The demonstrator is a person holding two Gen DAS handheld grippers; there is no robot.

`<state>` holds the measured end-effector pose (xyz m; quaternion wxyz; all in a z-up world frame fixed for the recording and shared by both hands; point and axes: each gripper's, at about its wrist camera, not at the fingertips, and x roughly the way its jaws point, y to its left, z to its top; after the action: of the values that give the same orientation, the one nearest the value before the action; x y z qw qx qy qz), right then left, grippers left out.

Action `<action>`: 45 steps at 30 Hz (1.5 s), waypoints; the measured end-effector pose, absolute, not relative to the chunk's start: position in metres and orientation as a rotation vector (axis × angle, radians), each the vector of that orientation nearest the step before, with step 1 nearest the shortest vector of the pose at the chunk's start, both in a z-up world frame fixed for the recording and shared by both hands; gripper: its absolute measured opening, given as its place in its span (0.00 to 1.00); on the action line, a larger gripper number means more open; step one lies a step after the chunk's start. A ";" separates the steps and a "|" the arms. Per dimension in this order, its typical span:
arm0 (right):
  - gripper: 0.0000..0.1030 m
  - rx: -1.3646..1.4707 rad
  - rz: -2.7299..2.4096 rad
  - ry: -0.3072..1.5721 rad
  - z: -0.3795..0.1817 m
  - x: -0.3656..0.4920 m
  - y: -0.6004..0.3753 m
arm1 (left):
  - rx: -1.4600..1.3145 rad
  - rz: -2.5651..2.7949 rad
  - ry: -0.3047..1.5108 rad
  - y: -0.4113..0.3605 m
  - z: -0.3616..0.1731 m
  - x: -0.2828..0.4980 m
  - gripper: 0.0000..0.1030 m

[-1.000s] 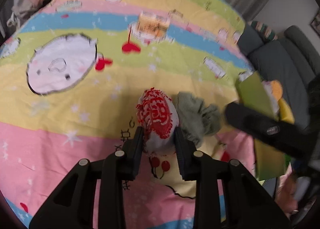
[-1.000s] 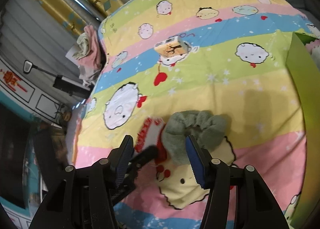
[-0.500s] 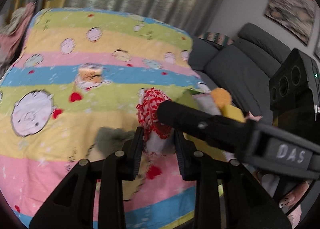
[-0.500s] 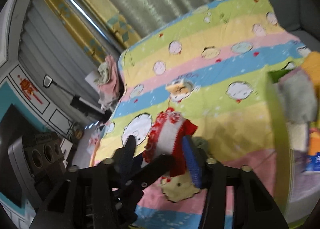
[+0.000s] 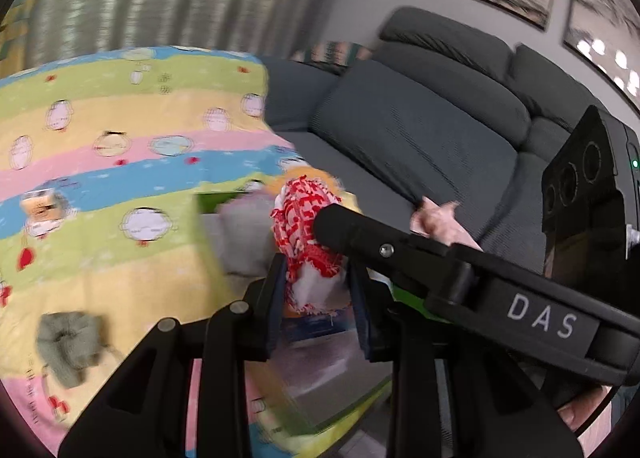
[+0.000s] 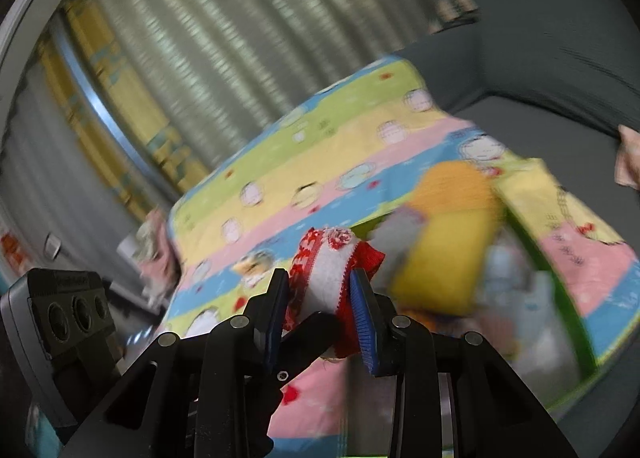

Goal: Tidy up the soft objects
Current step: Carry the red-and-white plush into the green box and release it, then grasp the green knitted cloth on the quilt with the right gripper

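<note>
A red-and-white knitted soft piece (image 5: 306, 234) hangs in the air with my left gripper (image 5: 318, 286) shut on its lower end. In the right wrist view the same piece (image 6: 328, 270) fills the gap of my right gripper (image 6: 320, 304). Its jaws are closing, and both pads touch the piece's sides. One right finger crosses the left wrist view beside the piece. Just behind it stands a green box (image 6: 560, 298) holding a yellow soft item (image 6: 440, 258) and an orange one (image 6: 452, 185). A grey-green scrunchie (image 5: 68, 342) lies on the striped cartoon blanket (image 5: 100, 137) at lower left.
A dark grey sofa (image 5: 420, 129) runs along the right, with a blurred pinkish shape (image 5: 436, 217) on its seat. Curtains (image 6: 240, 37) hang behind the blanket. A heap of pale cloth (image 6: 154, 254) sits off the blanket's far left edge.
Both grippers rose and swung right, from over the blanket to in front of the green box. The right jaws left the scrunchie and narrowed onto the knitted piece, which the left gripper kept holding.
</note>
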<state>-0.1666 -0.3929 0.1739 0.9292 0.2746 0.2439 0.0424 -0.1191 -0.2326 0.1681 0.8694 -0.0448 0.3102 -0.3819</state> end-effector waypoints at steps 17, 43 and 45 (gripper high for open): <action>0.34 0.653 -0.244 0.654 0.125 -0.174 -0.472 | -0.093 -1.063 0.920 -0.337 0.118 -0.103 0.28; 0.66 0.580 -0.345 0.542 0.163 -0.198 -0.446 | -0.136 -0.950 0.867 -0.256 0.146 -0.113 0.77; 0.68 0.555 -0.308 0.520 0.171 -0.195 -0.433 | -0.154 -0.897 0.847 -0.234 0.149 -0.109 0.79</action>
<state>-0.1954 -0.4331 0.1707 0.9170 0.2697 0.2529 -0.1499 -0.1095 -0.2340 0.1486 0.8129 -0.0722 0.3969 -0.4200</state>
